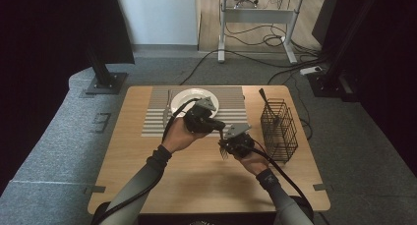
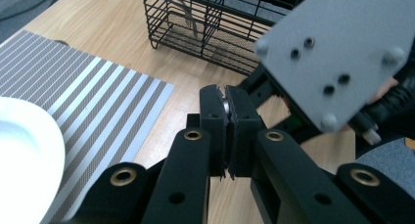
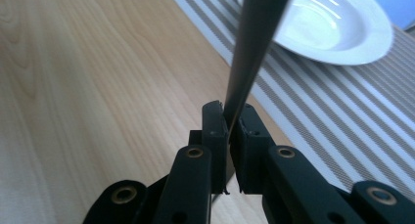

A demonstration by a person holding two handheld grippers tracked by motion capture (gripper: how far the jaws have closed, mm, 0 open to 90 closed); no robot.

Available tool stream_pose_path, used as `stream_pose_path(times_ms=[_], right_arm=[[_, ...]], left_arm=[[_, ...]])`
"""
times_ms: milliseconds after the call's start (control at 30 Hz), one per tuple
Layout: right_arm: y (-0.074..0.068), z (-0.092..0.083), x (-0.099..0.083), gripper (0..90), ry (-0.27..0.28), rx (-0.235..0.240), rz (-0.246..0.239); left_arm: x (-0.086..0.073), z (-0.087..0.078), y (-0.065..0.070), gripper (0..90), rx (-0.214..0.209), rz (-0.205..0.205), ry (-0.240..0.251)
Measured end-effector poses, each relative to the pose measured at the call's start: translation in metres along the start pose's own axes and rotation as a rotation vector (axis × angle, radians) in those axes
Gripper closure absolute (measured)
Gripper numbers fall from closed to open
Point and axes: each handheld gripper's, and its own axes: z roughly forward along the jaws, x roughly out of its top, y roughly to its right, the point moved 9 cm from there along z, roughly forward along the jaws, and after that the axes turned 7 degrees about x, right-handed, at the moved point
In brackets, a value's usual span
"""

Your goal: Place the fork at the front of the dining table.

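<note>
My left gripper (image 1: 220, 127) and right gripper (image 1: 225, 139) meet tip to tip over the middle of the wooden table (image 1: 196, 176). In the right gripper view, the right gripper (image 3: 230, 109) is shut on a slim dark utensil (image 3: 249, 53) that rises out of the top of the frame. In the left gripper view, the left gripper (image 2: 226, 94) is shut with a small silvery bit between its jaws, apparently the same utensil's end. The right gripper's grey plate (image 2: 337, 57) looms just beyond it.
A white plate (image 1: 194, 98) sits on a striped placemat (image 1: 231, 112), with a fork (image 1: 167, 107) lying left of it. A black wire basket (image 1: 279, 129) stands at the right edge and holds a dark-handled utensil (image 1: 265, 99). Bare wood lies in front.
</note>
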Motion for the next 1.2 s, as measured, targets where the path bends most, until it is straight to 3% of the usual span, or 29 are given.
stream_pose_path(times_ms=[100, 200, 267, 367, 633, 700, 833, 1067, 1200], right_arm=[[0.000, 0.001, 0.000, 84.3, 0.011, 0.024, 0.034], [0.003, 0.000, 0.000, 84.5, 0.021, 0.036, 0.055], [0.006, 0.000, 0.000, 84.6, 0.021, 0.024, 0.068], [0.011, -0.002, -0.002, 84.6, 0.016, 0.008, 0.085], [0.020, -0.007, -0.002, 84.6, 0.020, -0.017, 0.101], [0.023, -0.008, -0.002, 84.6, 0.020, -0.022, 0.109], [0.031, -0.009, -0.002, 84.5, 0.021, -0.030, 0.127], [0.047, -0.009, -0.001, 84.5, 0.013, -0.041, 0.174], [0.055, -0.007, 0.004, 84.5, 0.001, -0.053, 0.174]], left_arm=[[0.002, 0.002, 0.001, 85.6, 0.006, 0.007, 0.035], [0.002, 0.003, 0.002, 65.6, -0.007, 0.014, 0.066], [-0.001, 0.005, 0.000, 55.2, 0.036, 0.041, 0.072], [-0.006, 0.004, -0.003, 40.3, 0.074, 0.043, 0.088], [-0.032, -0.002, -0.012, 14.0, 0.156, 0.010, 0.126], [-0.042, -0.003, -0.012, 14.1, 0.168, 0.002, 0.125], [-0.063, -0.004, -0.010, 13.1, 0.143, -0.043, 0.137], [-0.101, -0.001, -0.011, 1.1, 0.180, -0.093, 0.121], [-0.121, -0.001, -0.010, 0.0, 0.196, -0.119, 0.125]])
